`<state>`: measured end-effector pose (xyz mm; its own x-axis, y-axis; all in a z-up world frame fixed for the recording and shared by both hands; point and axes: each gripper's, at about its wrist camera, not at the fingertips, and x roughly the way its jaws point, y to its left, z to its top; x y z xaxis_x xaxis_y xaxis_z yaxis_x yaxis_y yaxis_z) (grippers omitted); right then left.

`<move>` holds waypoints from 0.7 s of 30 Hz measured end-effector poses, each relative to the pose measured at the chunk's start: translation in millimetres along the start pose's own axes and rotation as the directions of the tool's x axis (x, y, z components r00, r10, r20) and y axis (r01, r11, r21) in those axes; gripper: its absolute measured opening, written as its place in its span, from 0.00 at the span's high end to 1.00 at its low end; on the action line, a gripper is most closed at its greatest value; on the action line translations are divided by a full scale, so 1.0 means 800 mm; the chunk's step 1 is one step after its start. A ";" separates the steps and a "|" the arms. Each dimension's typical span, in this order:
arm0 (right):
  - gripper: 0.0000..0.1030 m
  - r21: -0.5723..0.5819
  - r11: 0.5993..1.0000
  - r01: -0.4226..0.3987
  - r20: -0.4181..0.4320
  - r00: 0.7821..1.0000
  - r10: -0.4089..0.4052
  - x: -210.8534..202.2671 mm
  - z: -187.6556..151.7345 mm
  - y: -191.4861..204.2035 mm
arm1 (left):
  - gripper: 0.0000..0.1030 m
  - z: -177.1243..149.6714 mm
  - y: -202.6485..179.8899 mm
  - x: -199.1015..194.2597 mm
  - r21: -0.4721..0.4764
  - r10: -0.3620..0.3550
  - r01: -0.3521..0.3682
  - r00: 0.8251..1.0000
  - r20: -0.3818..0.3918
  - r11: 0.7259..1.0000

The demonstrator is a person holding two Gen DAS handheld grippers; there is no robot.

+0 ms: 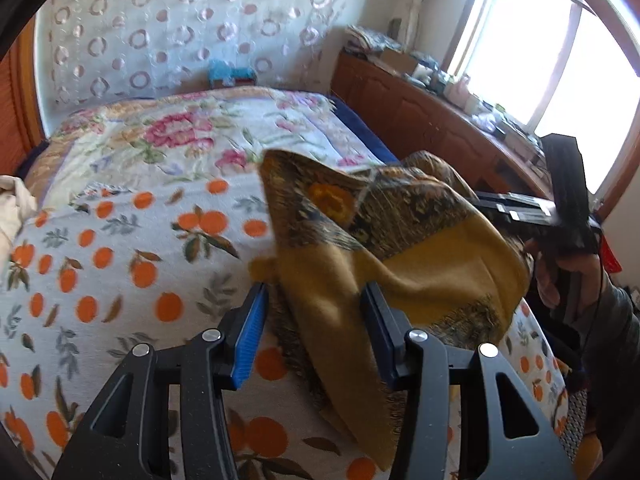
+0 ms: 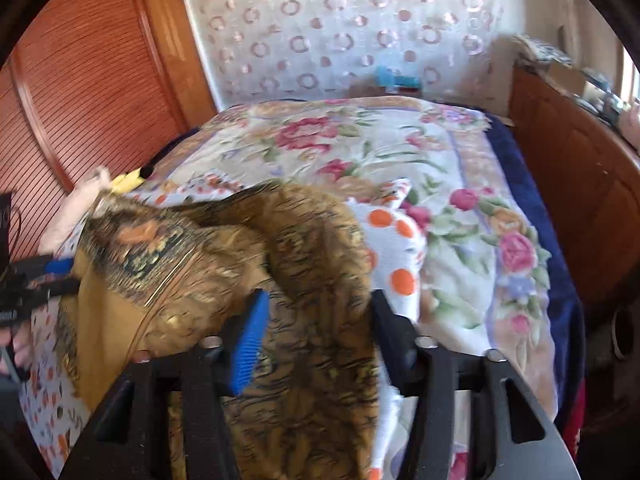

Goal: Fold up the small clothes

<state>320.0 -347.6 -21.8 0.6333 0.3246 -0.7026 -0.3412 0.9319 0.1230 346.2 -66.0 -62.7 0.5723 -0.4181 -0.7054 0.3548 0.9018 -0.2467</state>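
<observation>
A mustard and brown patterned cloth (image 1: pixel 400 248) is bunched up in a heap over the orange-print bed cover (image 1: pixel 120 260). My left gripper (image 1: pixel 316 304) has its jaws well apart, with a fold of the cloth lying loosely between them. In the right wrist view the same cloth (image 2: pixel 192 256) fills the wide gap of my right gripper (image 2: pixel 318 300), and the pads do not clamp it. Each gripper shows in the other's view: the right gripper (image 1: pixel 492 206) at the cloth's far right end, held by a hand (image 1: pixel 560 276), and the left gripper (image 2: pixel 64 276) at its left edge.
A floral quilt (image 2: pixel 400 152) covers the far half of the bed. A wooden cabinet (image 1: pixel 420 120) cluttered with small items runs along the right under a bright window (image 1: pixel 540 60). A louvred wooden door (image 2: pixel 80 100) stands at the left. A cream garment (image 1: pixel 12 200) lies at the bed's left edge.
</observation>
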 end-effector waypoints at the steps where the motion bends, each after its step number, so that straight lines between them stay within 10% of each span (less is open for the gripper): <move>1: 0.40 -0.014 1.000 0.002 -0.008 1.000 -0.003 0.001 -0.002 0.006 | 0.50 0.000 0.004 0.001 -0.007 0.012 -0.012 1.000 -0.001 1.000; 21: 0.39 -0.011 0.999 -0.034 -0.079 0.996 0.033 0.042 0.014 -0.016 | 0.50 -0.012 0.001 0.038 -0.081 -0.023 0.015 0.996 -0.090 0.997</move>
<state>353.6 -346.3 -39.0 0.5652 0.3413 -0.7510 -0.3702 0.9185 0.1388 356.8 -76.8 -90.5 0.4950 -0.4270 -0.7568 0.3025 0.9011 -0.3106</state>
